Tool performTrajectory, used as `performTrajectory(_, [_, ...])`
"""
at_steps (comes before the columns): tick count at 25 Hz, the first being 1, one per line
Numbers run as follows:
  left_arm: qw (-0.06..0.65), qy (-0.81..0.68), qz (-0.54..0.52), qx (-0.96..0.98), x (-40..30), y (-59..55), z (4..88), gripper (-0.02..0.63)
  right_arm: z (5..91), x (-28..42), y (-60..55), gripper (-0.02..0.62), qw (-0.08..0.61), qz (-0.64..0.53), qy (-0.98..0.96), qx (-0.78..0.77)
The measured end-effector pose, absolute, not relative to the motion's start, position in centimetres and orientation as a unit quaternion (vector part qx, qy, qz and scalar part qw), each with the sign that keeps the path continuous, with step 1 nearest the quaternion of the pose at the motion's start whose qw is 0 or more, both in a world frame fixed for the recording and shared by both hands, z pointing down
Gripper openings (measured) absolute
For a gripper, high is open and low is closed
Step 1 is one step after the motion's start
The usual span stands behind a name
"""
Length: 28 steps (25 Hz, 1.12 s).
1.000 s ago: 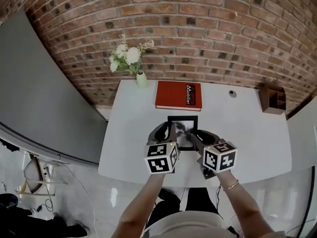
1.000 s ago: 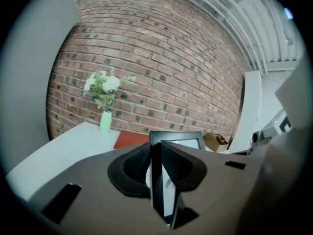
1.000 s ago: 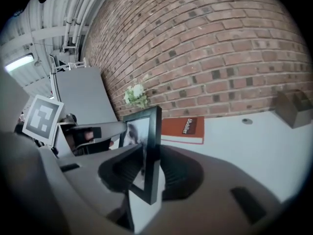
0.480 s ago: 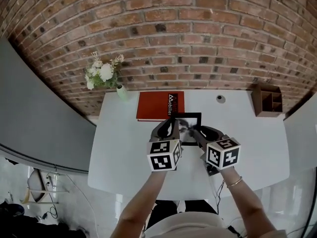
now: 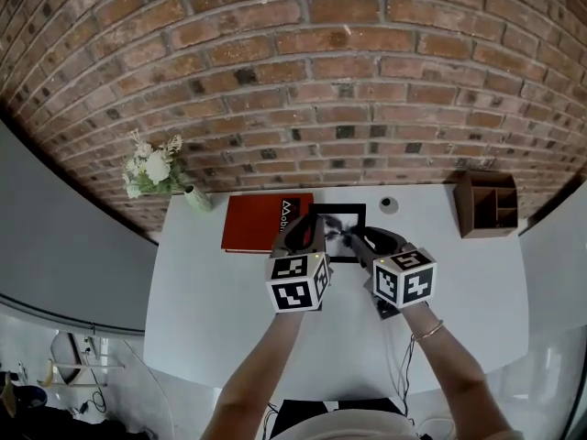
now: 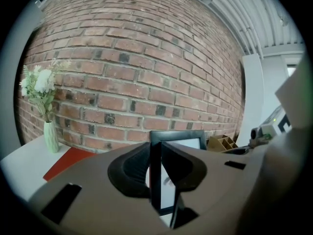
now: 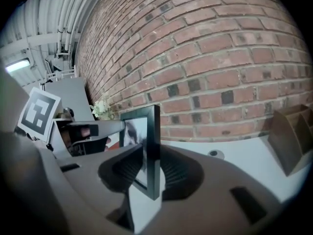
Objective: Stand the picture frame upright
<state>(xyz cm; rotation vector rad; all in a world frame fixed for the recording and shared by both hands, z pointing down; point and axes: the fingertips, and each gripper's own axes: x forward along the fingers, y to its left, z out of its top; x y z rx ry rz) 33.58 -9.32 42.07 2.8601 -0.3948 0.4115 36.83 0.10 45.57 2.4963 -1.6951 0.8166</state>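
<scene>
Clamping, left side: the left hand-held gripper (image 6: 157, 168) is pinching the left edge of the picture frame (image 6: 178, 135), with its jaws pressing on front and back.
Clamping, right side: the right hand-held gripper (image 7: 149, 175) is squeezing the opposite edge of the picture frame (image 7: 154, 131) in the same way.
Frame's place: the picture frame (image 5: 337, 227) is sitting between the two hand-held grippers (left (image 5: 307, 234), right (image 5: 367, 243)), over the far middle of the white tabletop (image 5: 229, 310) and near the brick wall (image 5: 321, 81).
Frame's posture: it is standing close to upright, with its picture facing the person; whether its lower edge is touching the tabletop I cannot tell.
Back leg: a dark prop is showing behind the glass in both gripper views.
Neighbours: a red book (image 5: 257, 225) is lying just left of the frame, a vase of white flowers (image 5: 156, 170) is standing at the far left corner, and a wooden organiser (image 5: 486, 204) is standing well apart on the right.
</scene>
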Motion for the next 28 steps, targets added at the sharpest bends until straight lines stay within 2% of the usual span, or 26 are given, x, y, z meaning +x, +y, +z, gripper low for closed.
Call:
performTrajectory(17, [0.105,-0.143,0.134,0.975,44.9,-12.2,44.7,0.061,48.5,49.0,-3.3,0.112,0.02,0.247,-0.538,0.806])
performTrajectory(28, [0.101,-0.149,0.14,0.974,48.0,-13.9,47.1,0.061,51.1,52.3,-5.3,0.113,0.014,0.257,-0.526,0.81])
